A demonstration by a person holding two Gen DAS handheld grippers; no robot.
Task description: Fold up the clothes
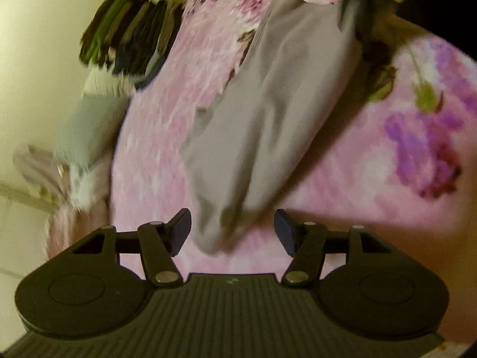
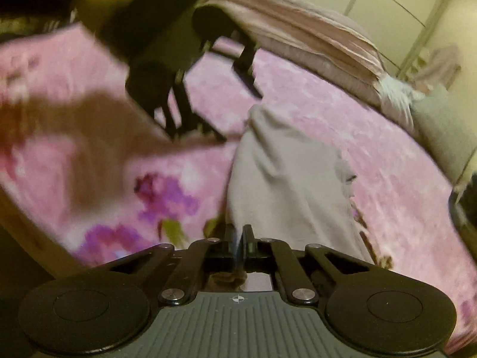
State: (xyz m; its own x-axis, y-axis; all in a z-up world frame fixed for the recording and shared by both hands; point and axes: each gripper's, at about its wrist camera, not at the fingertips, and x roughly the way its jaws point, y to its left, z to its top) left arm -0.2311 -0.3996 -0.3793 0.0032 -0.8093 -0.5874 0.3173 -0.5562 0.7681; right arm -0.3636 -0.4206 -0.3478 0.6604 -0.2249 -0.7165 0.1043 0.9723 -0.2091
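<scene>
Right gripper (image 2: 240, 238) is pinching the limp grey fabric garment (image 2: 286, 185) at six o'clock, left gripper (image 1: 232, 232) is hanging spread; cloth risks slipping.

Motion blur smears the stack of folded clothes (image 1: 131, 34), and the grey garment's (image 2: 286, 185) pinched edge is hidden

We hold our left gripper (image 1: 232, 232) at the bottom of the frame, its fingers (image 1: 180, 231) spread wide. A grey garment (image 1: 268, 113) runs from between them to the upper right across the pink floral bedspread (image 1: 184, 95). Stacked clothes (image 1: 128, 32) blur at upper left.
</scene>
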